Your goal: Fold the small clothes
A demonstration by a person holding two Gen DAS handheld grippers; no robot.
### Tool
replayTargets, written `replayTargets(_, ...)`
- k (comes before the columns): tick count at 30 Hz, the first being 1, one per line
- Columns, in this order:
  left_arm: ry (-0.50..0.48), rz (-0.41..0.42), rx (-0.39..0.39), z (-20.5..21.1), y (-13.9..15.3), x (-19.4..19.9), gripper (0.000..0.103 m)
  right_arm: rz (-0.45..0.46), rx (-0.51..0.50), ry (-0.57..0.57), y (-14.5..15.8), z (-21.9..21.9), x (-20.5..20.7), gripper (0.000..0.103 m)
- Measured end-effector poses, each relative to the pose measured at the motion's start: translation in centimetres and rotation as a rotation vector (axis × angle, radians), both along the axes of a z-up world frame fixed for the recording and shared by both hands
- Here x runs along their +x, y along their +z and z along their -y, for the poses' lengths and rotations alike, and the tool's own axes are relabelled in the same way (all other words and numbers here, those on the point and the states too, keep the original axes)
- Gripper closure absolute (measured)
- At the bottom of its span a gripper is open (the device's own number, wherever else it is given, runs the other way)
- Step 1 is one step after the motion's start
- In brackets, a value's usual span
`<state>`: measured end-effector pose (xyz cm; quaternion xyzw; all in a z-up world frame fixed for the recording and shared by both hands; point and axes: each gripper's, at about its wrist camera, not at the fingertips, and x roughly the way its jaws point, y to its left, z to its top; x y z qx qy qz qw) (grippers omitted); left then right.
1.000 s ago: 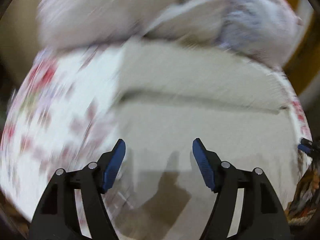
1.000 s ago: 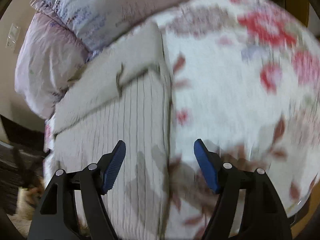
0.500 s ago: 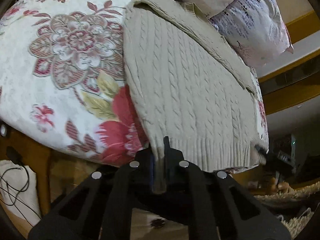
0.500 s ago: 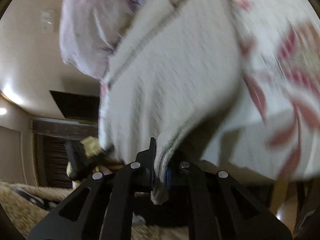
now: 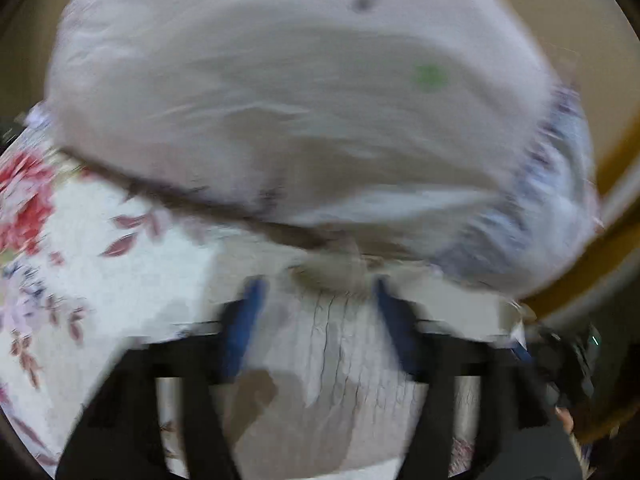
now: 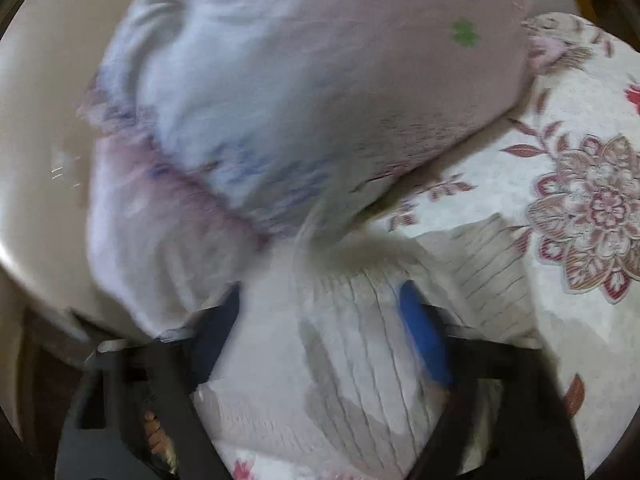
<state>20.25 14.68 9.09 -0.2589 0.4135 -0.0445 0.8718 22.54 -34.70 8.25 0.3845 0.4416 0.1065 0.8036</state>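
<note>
A cream cable-knit sweater [image 5: 332, 344] lies folded on the floral bedspread [image 5: 120, 280], its far edge close to the pillows. My left gripper [image 5: 318, 300] is open above the sweater, nothing between its blue pads. In the right wrist view the same sweater [image 6: 352, 340] lies under my right gripper [image 6: 320, 304], which is also open and empty. Both views are blurred by motion.
A large pale pillow [image 5: 280, 112] fills the upper part of the left view, and it also shows in the right wrist view [image 6: 280, 100]. The floral bedspread [image 6: 580, 200] stretches to the right. A beige wall [image 6: 36, 120] stands behind the pillows.
Half a second ago both grippers were shut on the sweater's hem at the bed edge. Now both are open, have carried forward to the pillows, and the sweater lies folded over.
</note>
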Motion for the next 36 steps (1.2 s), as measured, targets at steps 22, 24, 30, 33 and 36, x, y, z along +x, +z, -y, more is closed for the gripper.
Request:
replayTargets(22,-0.255,0.041,-0.338,8.2,-0.8,-2.5,0.088,-0.035,-0.011,0.026,-0.9,5.7,-5.8,0.017)
replayTargets(24,-0.360,0.064,-0.373,14.4,0.9,-0.7,0.088,-0.016,-0.040,0.000,0.0,7.4,-5.9,0.017)
replayTargets(30,-0.606,-0.042,-0.509,30.9,0.0,3.4,0.073,-0.044,-0.055,-0.064,-0.2,10.9,-4.4,0.017)
replayTargets(33,-0.521,0.010,-0.373,28.9,0.3,2.0,0.025,-0.120,0.014,-0.058,-1.8,11.7,-3.2,0.004)
replayTargets(36,-0.394,-0.026,-0.149,25.0,-1.0,1.5,0.021,-0.204,0.080,-0.004,-3.8,11.2,-1.8,0.004)
